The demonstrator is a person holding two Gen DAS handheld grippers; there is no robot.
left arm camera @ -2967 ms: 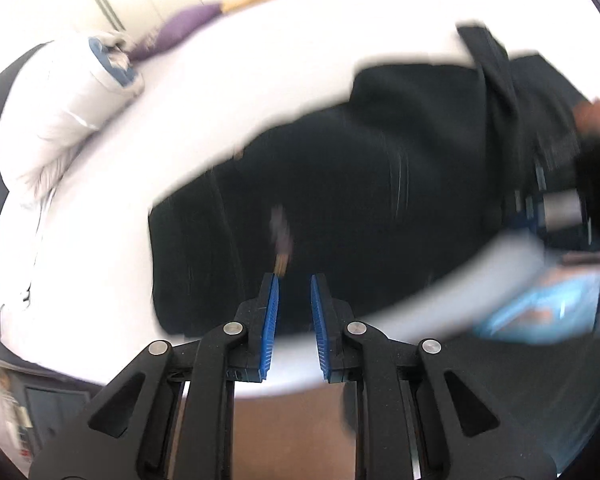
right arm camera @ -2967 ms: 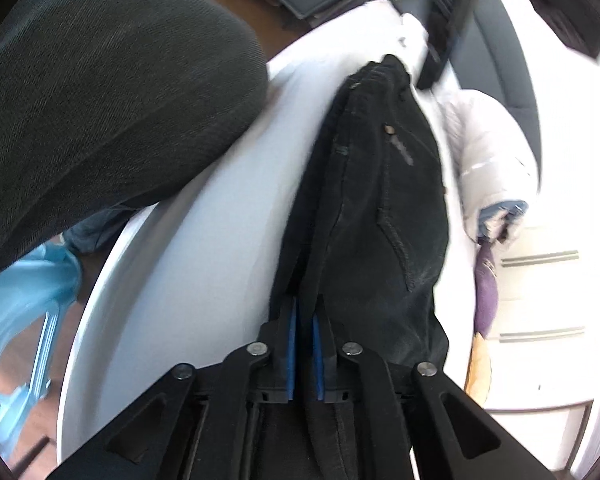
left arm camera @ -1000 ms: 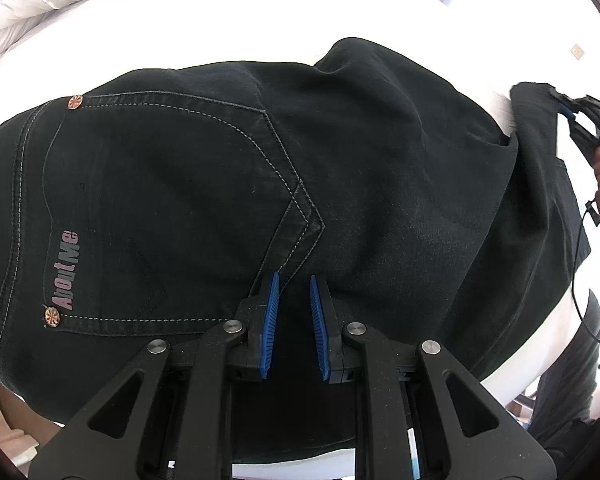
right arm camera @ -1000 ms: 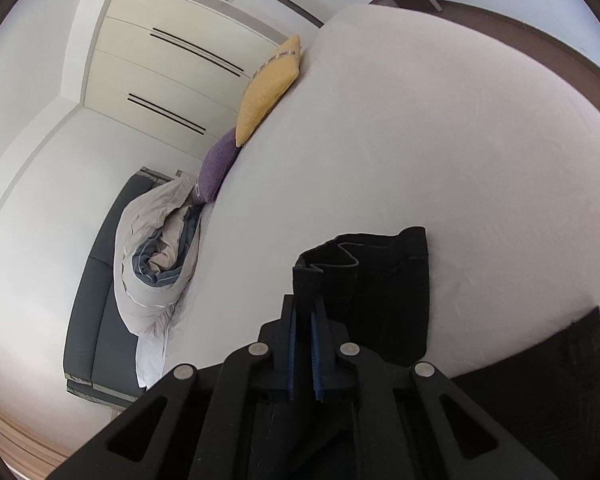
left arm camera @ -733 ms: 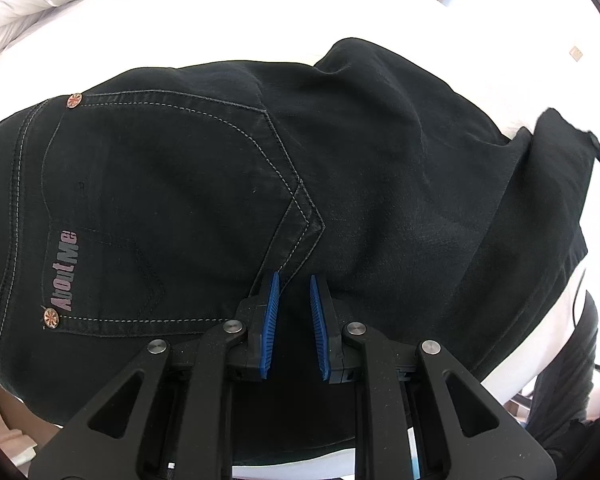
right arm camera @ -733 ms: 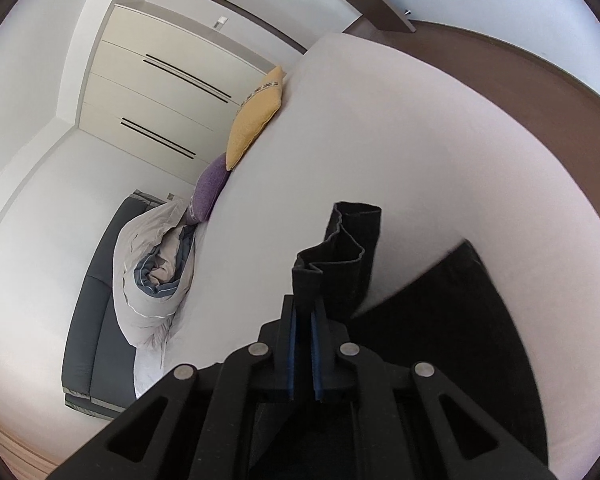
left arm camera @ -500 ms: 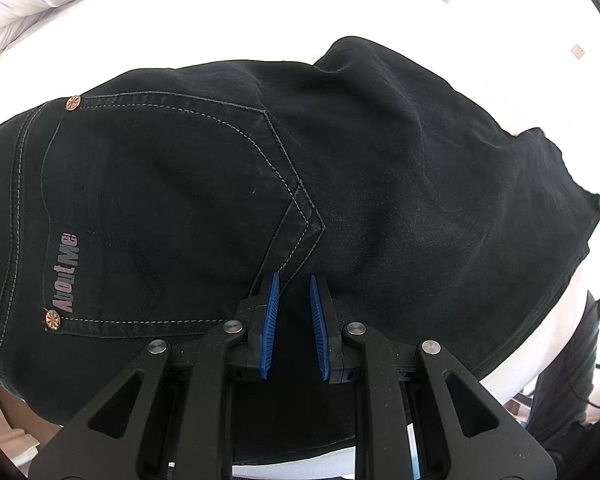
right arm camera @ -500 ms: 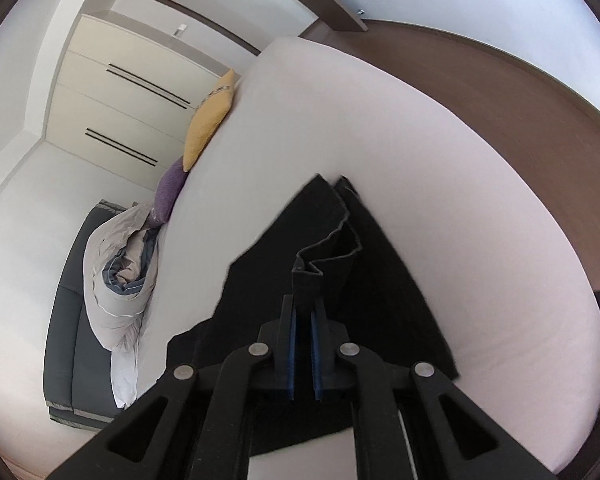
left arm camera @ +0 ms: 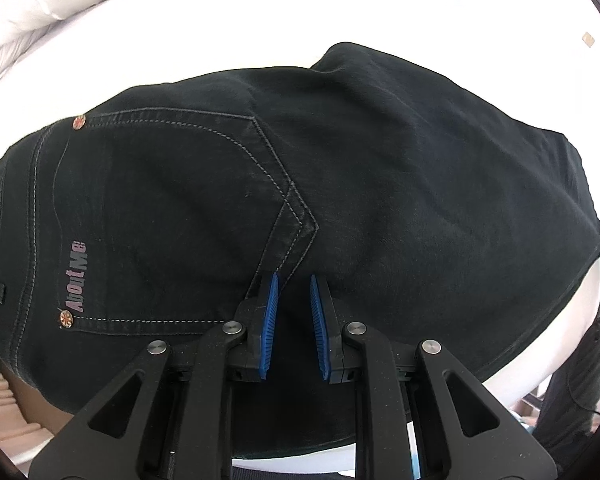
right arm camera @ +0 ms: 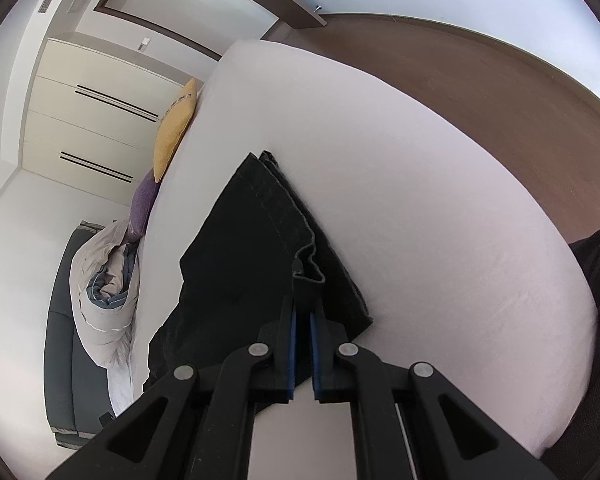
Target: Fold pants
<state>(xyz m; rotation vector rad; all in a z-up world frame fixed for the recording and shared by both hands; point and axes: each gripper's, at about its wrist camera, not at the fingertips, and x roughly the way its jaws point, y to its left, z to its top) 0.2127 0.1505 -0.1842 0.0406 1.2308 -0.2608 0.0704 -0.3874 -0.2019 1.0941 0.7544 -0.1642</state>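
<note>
I see pants [right arm camera: 252, 256] flat on bed [right arm camera: 440, 220], near its front edge. Pillows [right arm camera: 174, 132] at bed's far end, duvet [right arm camera: 104, 296] heaped on bed's left side, wardrobe [right arm camera: 80, 120] behind pillows.

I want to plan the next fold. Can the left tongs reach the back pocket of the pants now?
Probably yes. The left tongs are open right at the back pocket of the pants, its pointed tip just ahead, with nothing between.

Home bedroom: bed [right arm camera: 440, 208], pillows [right arm camera: 176, 132], wardrobe [right arm camera: 80, 120].
</note>
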